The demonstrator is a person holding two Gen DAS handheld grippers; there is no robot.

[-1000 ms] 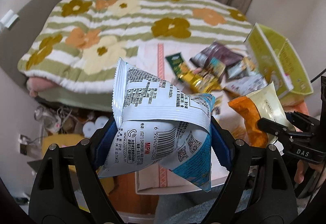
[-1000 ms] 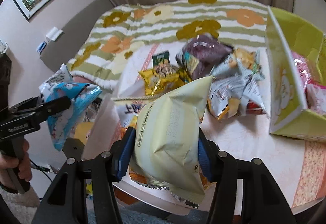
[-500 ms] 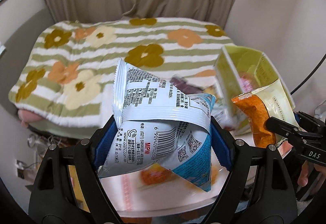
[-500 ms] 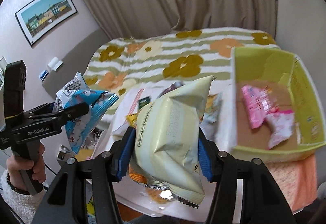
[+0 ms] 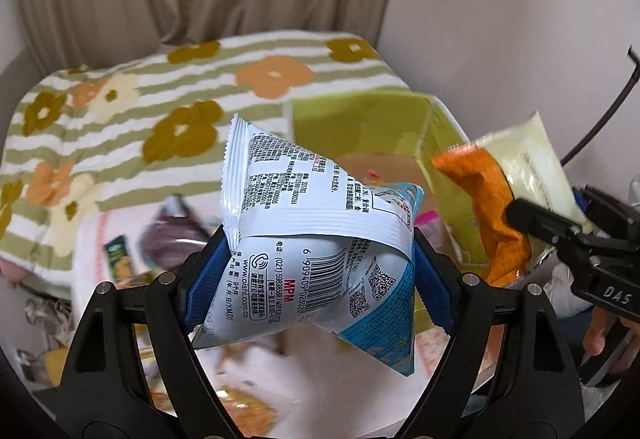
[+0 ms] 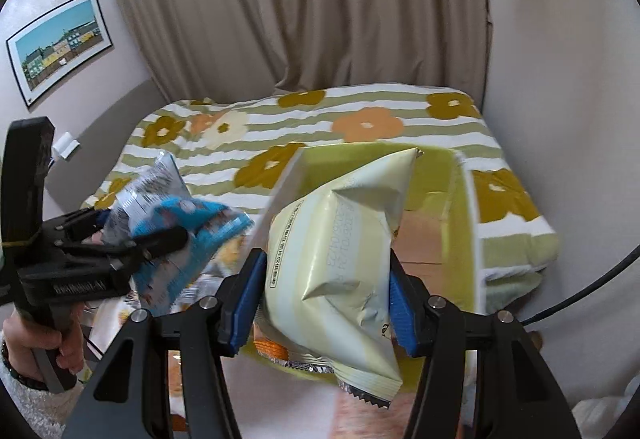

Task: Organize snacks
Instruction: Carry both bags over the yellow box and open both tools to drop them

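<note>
My left gripper [image 5: 316, 275] is shut on a white and blue snack bag [image 5: 316, 239], held in the air; this bag also shows in the right wrist view [image 6: 180, 227]. My right gripper [image 6: 324, 299] is shut on a pale yellow and orange snack bag [image 6: 340, 251], seen from the left wrist view at the right [image 5: 504, 199]. Both bags hang above or just before the open yellow-green box [image 6: 464, 219], also in the left wrist view [image 5: 360, 119]. Pink packets inside it are mostly hidden.
Several loose snack packets [image 5: 160, 239] lie blurred on the white table [image 5: 320, 391] to the left of the box. A bed with a flowered striped cover [image 6: 360, 127] stands behind. A dark cable [image 6: 580, 303] runs at the right by the wall.
Both grippers have swung right and up with their bags, from over the snack pile toward the yellow-green box. The box now sits straight ahead of the right gripper.
</note>
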